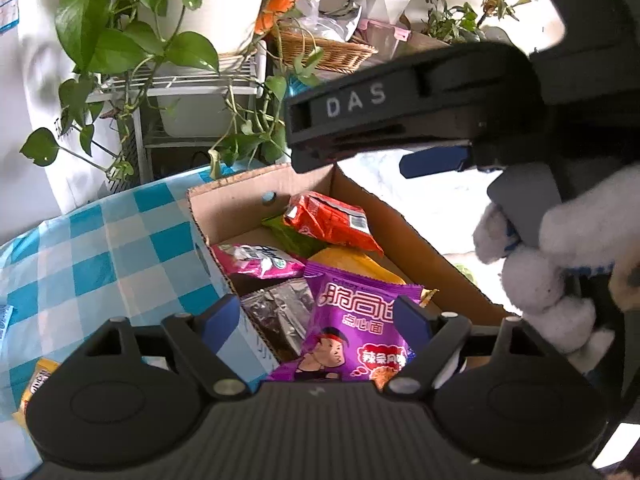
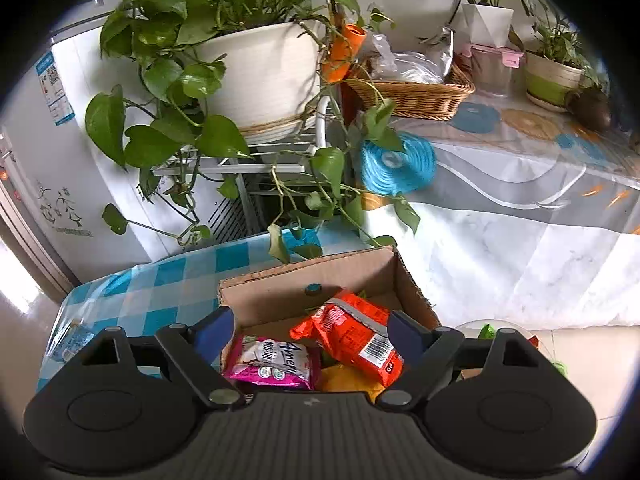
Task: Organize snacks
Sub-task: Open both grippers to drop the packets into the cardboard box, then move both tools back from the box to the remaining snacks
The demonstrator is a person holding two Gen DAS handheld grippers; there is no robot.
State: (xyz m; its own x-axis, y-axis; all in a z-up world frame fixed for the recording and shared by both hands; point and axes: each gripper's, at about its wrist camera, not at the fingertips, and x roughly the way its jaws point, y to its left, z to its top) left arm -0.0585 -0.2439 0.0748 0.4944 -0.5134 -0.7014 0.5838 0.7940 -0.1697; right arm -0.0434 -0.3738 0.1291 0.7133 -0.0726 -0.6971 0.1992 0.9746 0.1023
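The snacks sit in an open cardboard box (image 1: 208, 216) on a table covered with a blue-and-white checked cloth (image 1: 100, 248). Nearest the left gripper (image 1: 318, 322) lies a purple noodle-snack packet (image 1: 352, 320), slanted on top of a crinkled silver-and-brown packet (image 1: 280, 312). Further in are a pink packet (image 1: 260, 262), a yellow bag (image 1: 352, 264), a bit of green wrapper (image 1: 288, 236) and an orange-red packet (image 1: 332, 222) propped highest.

The left gripper's jaws are spread, one blue pad on each side of the purple packet, and as far as this view shows they are not pressing on it. The right gripper (image 2: 310, 332) is also spread, empty, poised over the pink packet (image 2: 272, 362) and orange-red packet (image 2: 352, 334). In the left view it appears from the side, held by a white-gloved hand (image 1: 552, 264).

These packets look light, soft and air-filled, with slick film that crumples and slides under a pinch. The contents are probably brittle, so a gentle squeeze suits them. The best hold is likely the flat crimped seam at an end, or a pinch across the narrow width near an edge, where the film folds instead of ballooning out of the pads. Two more packets, one yellow (image 1: 36, 384), lie on the cloth outside the box, though at the picture's edge they are hard to identify.
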